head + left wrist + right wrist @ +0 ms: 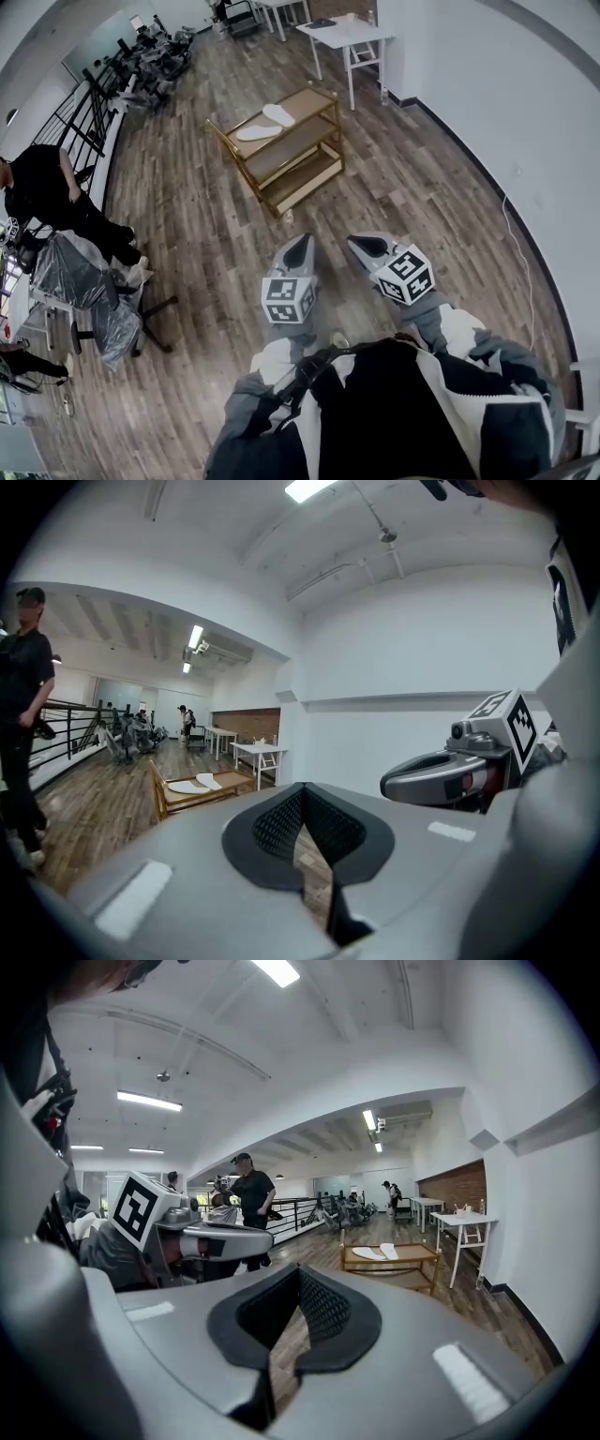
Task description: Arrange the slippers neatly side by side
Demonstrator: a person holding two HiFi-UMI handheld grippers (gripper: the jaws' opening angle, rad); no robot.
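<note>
Two grippers are shut tight with nothing between the jaws. The left gripper (299, 246) and the right gripper (367, 247) hold nothing and touch nothing. Both white slippers (266, 123) lie at an angle to each other on top of a gold shelf cart (314, 100), well apart from the grippers. Open wooden floor (216, 234) lies between them. A white wall (506, 131) runs along the right side. A person in black (47, 192) stands far off on the left.

Left gripper (300, 246) and right gripper (364, 246): smooth grey shells, black ribbed pads (277, 827), each bearing a black-and-white marker cube (289, 298). Wearer's jacket (412, 412): black with white and grey panels.
</note>
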